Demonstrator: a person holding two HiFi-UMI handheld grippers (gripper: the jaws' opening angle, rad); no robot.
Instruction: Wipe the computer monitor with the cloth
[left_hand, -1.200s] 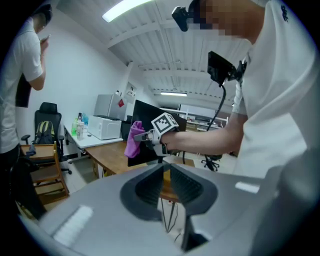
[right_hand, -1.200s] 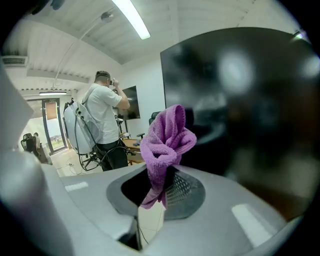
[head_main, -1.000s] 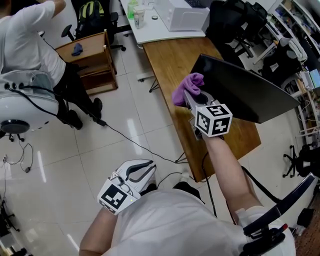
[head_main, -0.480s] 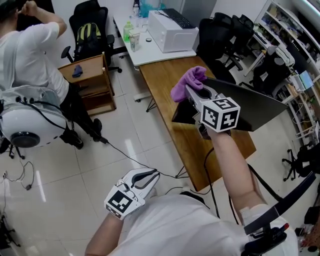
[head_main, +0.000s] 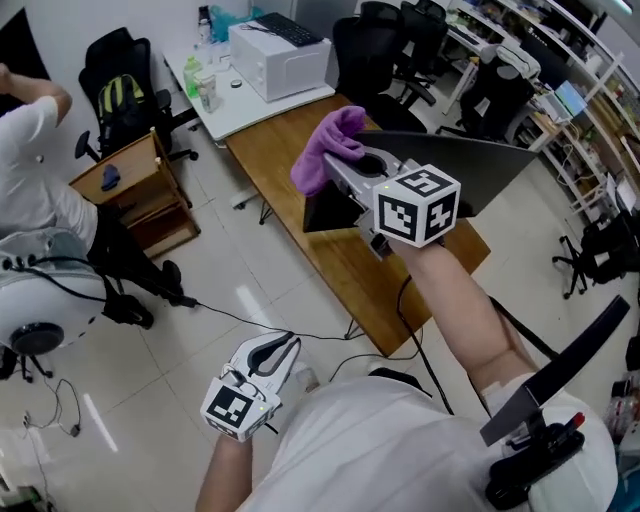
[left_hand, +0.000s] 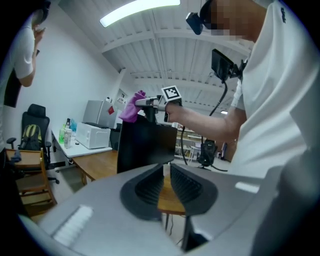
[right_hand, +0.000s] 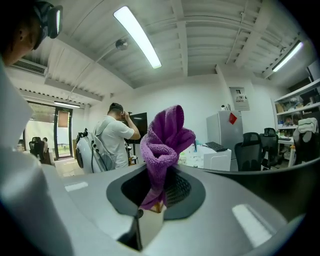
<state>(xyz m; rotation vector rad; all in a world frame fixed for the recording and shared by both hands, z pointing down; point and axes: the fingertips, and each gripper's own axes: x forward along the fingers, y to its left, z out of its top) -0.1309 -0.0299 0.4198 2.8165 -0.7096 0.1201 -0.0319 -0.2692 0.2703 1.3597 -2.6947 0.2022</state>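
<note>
Your right tool (head_main: 343, 166) is clamped on the purple cloth (head_main: 326, 148), which bunches up above the jaws in the upper centre of the head view. In the right gripper view the cloth (right_hand: 165, 141) stands upright out of that tool (right_hand: 159, 194), its lower fold pinched between the two jaws. The black monitor (head_main: 462, 163) sits just right of the cloth, on the brown worktop (head_main: 268, 150), and its dark panel (right_hand: 282, 184) fills the lower right of the right gripper view. From the head view you cannot tell whether the cloth touches the monitor's top edge.

Your left tool (head_main: 279, 349) hangs low at the bottom left of the head view, over the tiled floor (head_main: 200, 300) and well apart from the monitor. Its own view shows the jaws drawn narrow, only a thin slit between them and nothing in it (left_hand: 166, 176). Beyond them the monitor (left_hand: 145, 145) stands upright with the cloth (left_hand: 131, 107) at its top left corner.
</note>
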